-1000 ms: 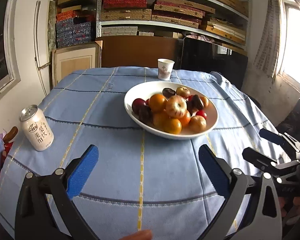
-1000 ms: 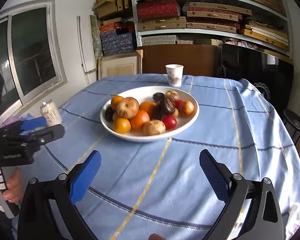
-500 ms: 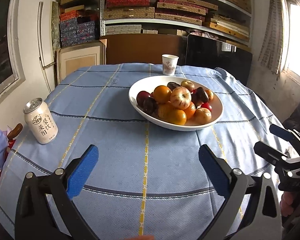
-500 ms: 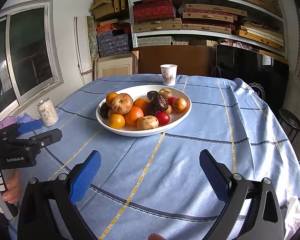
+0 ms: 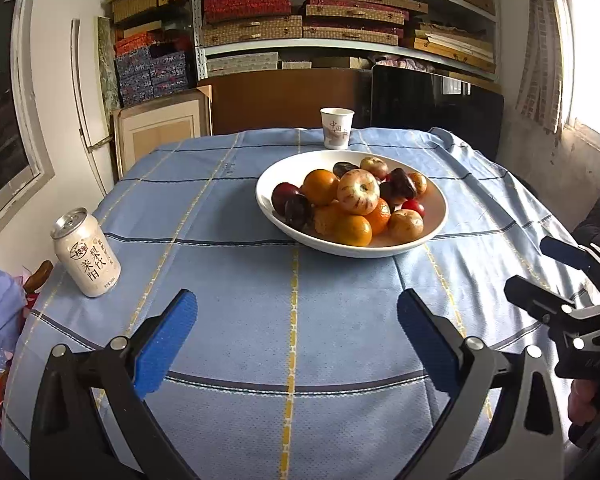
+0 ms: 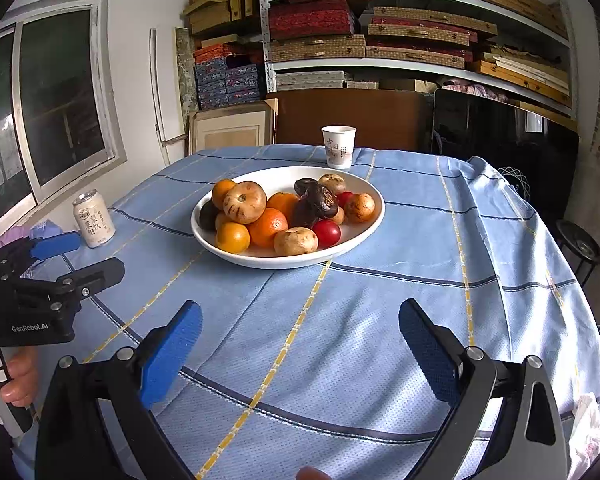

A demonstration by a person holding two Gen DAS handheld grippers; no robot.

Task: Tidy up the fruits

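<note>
A wide white bowl [image 5: 434, 216] sits on a blue checked tablecloth [image 5: 236, 320], heaped with fruit: oranges [image 5: 352, 230], a striped apple [image 5: 358, 192] crowning the pile, dark plums [image 5: 298, 210], a small red fruit [image 6: 326, 233] and brown-skinned fruit [image 6: 295, 241] near the rim.

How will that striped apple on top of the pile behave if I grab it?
The apple looks firm and round, so it may slip between flat pads. It rests on the oranges, which would probably roll once it lifts.

Stacked boxes fill wall shelves [image 5: 340, 12] behind the blue-clothed table [image 5: 228, 312]; daylight enters a window [image 6: 60, 92].
</note>
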